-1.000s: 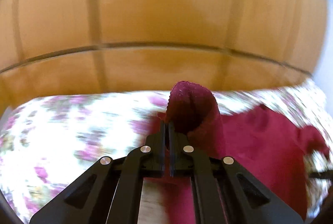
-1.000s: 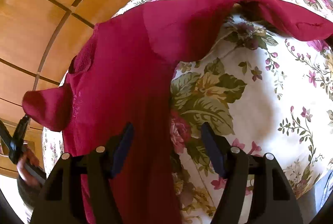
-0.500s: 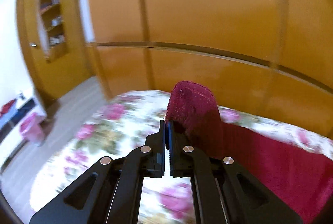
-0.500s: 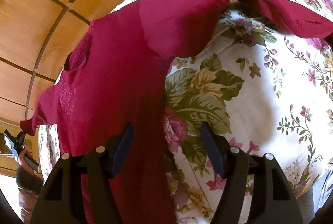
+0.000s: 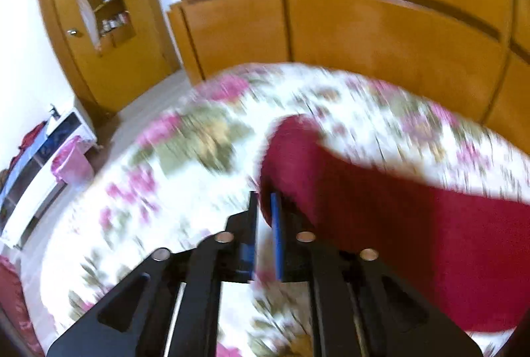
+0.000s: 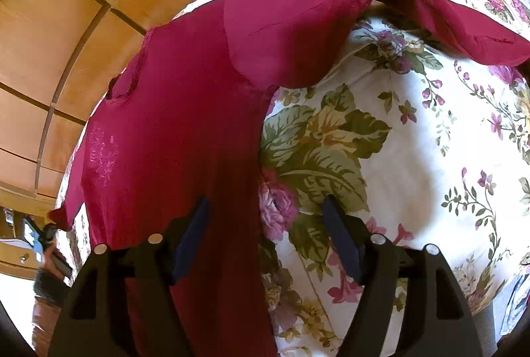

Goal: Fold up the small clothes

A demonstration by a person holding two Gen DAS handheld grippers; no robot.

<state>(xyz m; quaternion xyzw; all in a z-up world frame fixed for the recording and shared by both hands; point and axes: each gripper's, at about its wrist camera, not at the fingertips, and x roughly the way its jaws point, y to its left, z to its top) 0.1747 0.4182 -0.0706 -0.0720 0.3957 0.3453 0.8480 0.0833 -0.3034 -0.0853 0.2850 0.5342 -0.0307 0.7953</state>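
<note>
A dark red small garment [image 6: 185,131] lies spread on a floral bedsheet [image 6: 414,158], one sleeve [image 6: 447,19] stretched to the right. My right gripper [image 6: 265,217] is open and empty, hovering over the garment's lower edge. In the left wrist view my left gripper [image 5: 265,208] has its jaws slightly parted; the other red sleeve end [image 5: 294,151] lies at its fingertips on the floral sheet [image 5: 165,178], and a gap shows between the blue pads [image 5: 276,231]. The view is blurred by motion.
Wooden wardrobe panels [image 5: 364,9] stand behind the bed. A wooden door with a glass pane [image 5: 99,9], a white shelf unit [image 5: 39,178] and a pink bin [image 5: 71,161] are at the left beyond the bed edge.
My left gripper has swung left and down with the sleeve end, and its jaws have parted from shut. The sleeve now lies lower on the sheet. My right gripper has barely moved.
</note>
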